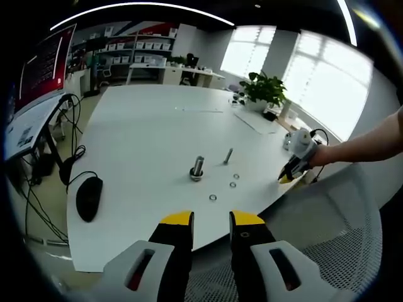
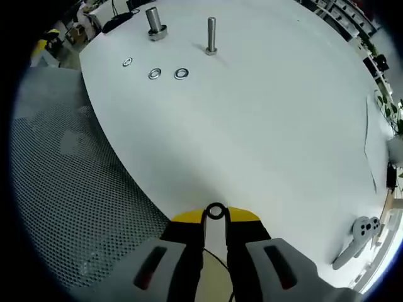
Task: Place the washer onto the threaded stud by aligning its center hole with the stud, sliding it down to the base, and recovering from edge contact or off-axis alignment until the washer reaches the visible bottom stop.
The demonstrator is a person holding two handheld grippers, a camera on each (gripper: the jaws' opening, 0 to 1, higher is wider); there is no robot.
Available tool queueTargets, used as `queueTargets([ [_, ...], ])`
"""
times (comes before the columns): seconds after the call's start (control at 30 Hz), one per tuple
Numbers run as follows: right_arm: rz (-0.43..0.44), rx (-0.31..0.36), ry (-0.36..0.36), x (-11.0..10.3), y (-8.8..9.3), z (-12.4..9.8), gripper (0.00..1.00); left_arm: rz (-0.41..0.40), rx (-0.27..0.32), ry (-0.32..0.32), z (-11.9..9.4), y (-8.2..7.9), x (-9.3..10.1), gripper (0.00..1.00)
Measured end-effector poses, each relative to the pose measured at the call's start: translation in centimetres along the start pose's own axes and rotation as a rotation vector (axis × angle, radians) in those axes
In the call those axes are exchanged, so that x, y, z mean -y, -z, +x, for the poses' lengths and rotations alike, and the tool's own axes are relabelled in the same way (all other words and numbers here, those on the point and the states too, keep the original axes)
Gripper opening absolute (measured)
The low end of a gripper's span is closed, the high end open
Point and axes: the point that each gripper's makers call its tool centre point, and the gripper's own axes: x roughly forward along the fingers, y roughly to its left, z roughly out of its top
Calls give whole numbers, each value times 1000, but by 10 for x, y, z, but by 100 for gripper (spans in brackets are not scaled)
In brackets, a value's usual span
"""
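Two studs stand upright on the white table (image 1: 145, 126): a thick threaded stud (image 1: 197, 168) (image 2: 154, 23) on a wide base and a thinner stud (image 1: 228, 155) (image 2: 211, 34). Three loose washers (image 1: 213, 197) (image 2: 154, 74) lie on the table beside them. My right gripper (image 2: 215, 217) is shut on a small metal washer (image 2: 215, 211), pinched edge-on between its yellow tips, far from the studs over the table's near edge. In the left gripper view that right gripper (image 1: 285, 177) sits at the table's right edge, held by a person's arm. My left gripper (image 1: 212, 219) hangs open and holds nothing, short of the table edge.
A black mouse (image 1: 89, 197) with its cable lies at the table's left. A potted plant (image 1: 264, 89) and a white controller (image 2: 360, 231) sit near the far side. A grey mesh chair (image 2: 69, 182) is beside the table edge.
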Motion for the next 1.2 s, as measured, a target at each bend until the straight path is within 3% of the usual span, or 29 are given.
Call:
queueTargets([
  [0.07, -13, 81, 7, 0, -28, -7, 14, -2, 0, -2, 0, 0, 0, 20],
  [0.27, -75, 143, -3, -3, -79, -20, 14, -8, 2, -7, -1, 0, -2, 20],
  [0.57, -112, 223, -18, -8, -140, -29, 14, -13, 2, -11, -1, 0, -3, 20],
  [0.8, -139, 245, -13, -7, -167, -30, 14, -12, 0, -10, -1, 0, -3, 20],
  [1.2, -190, 233, -15, -6, -188, -22, 14, -16, 4, -10, -1, 0, -3, 20],
])
